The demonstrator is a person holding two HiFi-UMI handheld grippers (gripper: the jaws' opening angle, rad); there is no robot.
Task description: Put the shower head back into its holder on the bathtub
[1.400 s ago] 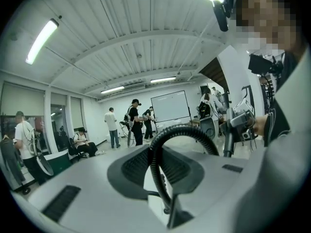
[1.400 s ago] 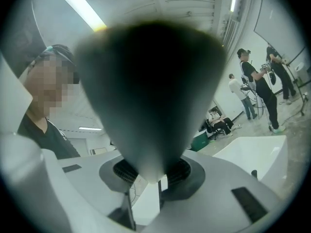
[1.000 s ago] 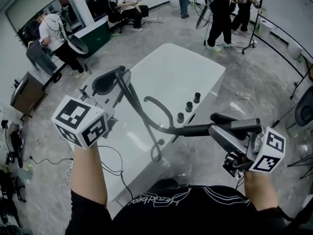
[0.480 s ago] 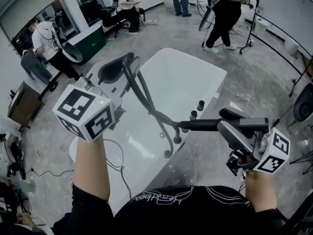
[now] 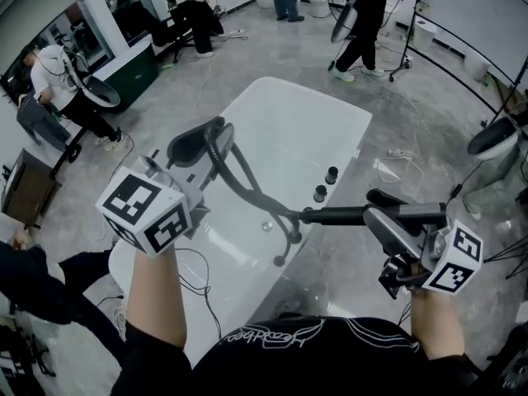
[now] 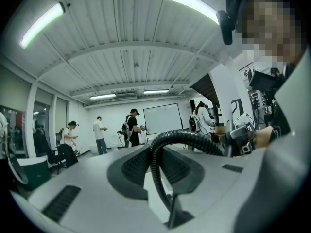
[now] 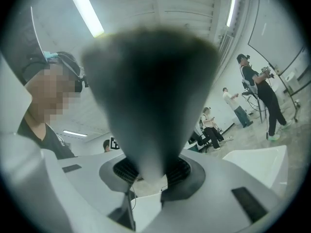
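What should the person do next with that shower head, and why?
Probably lower the shower head toward the tub rim by the knobs, where the fittings sit. The right gripper holds it in the air, roughly level, seated nowhere. The left gripper pinches the hose, lifted above the tub.

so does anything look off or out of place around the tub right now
The shower head isn't docked: the right gripper holds it level in the air by the tub's edge, and the left gripper holds its black hose looped above the tub. Nothing looks spilled or broken.
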